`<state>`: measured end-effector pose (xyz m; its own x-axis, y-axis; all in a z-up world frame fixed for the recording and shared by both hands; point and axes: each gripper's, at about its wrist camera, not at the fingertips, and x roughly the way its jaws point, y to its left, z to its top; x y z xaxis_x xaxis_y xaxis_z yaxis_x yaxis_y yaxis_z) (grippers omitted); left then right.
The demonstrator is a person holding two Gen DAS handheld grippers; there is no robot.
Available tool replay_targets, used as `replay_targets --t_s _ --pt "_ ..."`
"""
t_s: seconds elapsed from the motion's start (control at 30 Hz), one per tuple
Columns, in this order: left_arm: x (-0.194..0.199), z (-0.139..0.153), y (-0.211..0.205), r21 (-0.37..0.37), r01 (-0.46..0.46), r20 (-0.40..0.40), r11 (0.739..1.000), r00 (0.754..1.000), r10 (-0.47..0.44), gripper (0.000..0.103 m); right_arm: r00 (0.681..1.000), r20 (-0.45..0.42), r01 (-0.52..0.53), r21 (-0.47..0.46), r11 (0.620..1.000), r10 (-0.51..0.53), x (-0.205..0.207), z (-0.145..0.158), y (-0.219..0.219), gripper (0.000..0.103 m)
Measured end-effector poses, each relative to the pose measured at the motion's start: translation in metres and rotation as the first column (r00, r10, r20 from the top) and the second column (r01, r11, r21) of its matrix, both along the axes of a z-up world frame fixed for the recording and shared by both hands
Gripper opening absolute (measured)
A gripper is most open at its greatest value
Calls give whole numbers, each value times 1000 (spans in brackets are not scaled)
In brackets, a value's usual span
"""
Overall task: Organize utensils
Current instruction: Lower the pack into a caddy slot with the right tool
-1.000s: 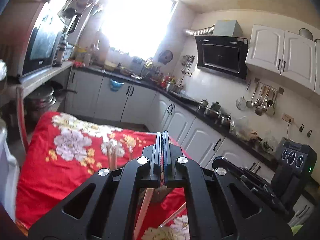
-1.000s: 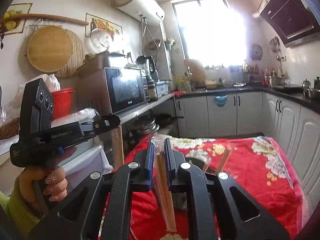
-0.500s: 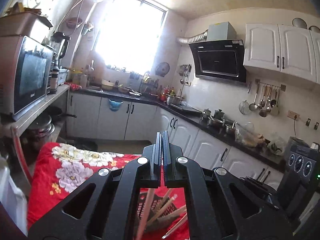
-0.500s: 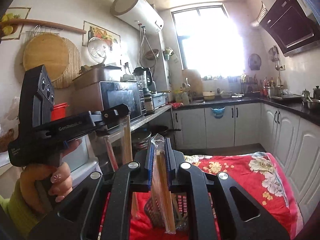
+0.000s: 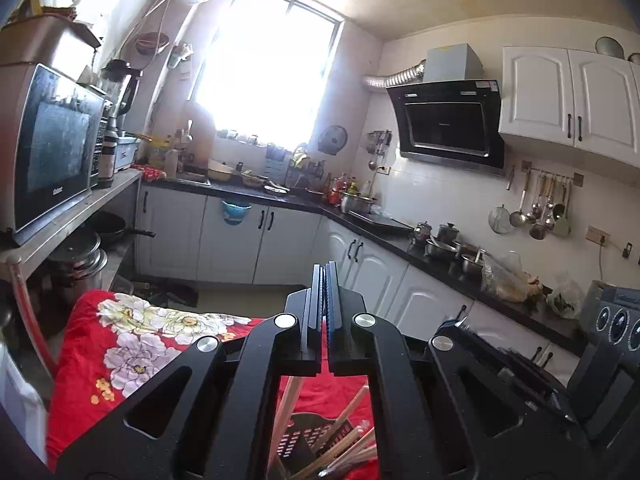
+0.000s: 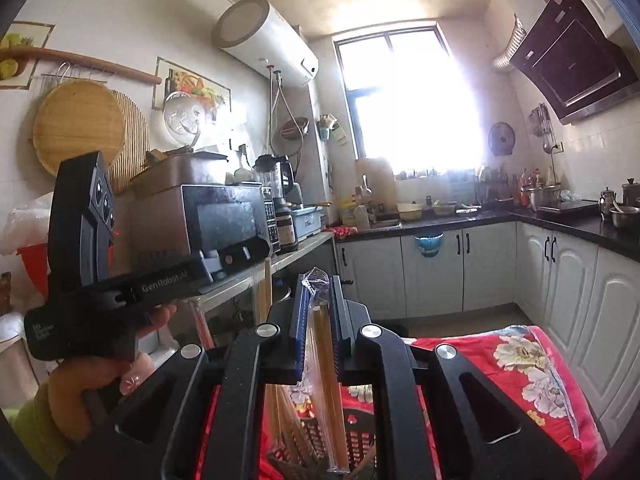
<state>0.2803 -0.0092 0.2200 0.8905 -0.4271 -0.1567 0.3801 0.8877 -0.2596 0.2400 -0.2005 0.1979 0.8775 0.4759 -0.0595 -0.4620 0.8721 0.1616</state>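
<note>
Right wrist view: the right tongs [image 6: 319, 312] are gripping a plastic-wrapped pair of chopsticks [image 6: 328, 392], its long axis running near upright, lower end hanging below the tongs over a dark basket [image 6: 360, 436] on the red floral surface [image 6: 520, 380]. Left tongs [image 5: 324, 312] are clenched on one chopstick [image 5: 286, 404] dangling beneath; its gripped tip is hidden.

Ahead of me a bright window [image 5: 272, 76] washes out the far wall. White cabinets [image 5: 236, 240] run under a dark counter [image 5: 400, 236] toward the right. A hood [image 5: 448, 120] hangs upper right, a microwave [image 5: 52, 152] sits at left.
</note>
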Motion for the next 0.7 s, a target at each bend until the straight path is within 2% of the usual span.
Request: replay_targets --t_s 0.3,0.53,0.7 --pt "21 -25 4 -23 -20 -33 1000 999 19 0 1000 -6 7 21 1000 -7 25 -13 -1 10" --pt "26 -42 3 -7 -31 -20 999 999 31 0 1000 -24 9 25 1000 -9 40 -33 3 10" --pt "36 -65 4 8 -37 -60 999 998 37 0 999 -35 20 3 1000 -20 46 -51 8 10"
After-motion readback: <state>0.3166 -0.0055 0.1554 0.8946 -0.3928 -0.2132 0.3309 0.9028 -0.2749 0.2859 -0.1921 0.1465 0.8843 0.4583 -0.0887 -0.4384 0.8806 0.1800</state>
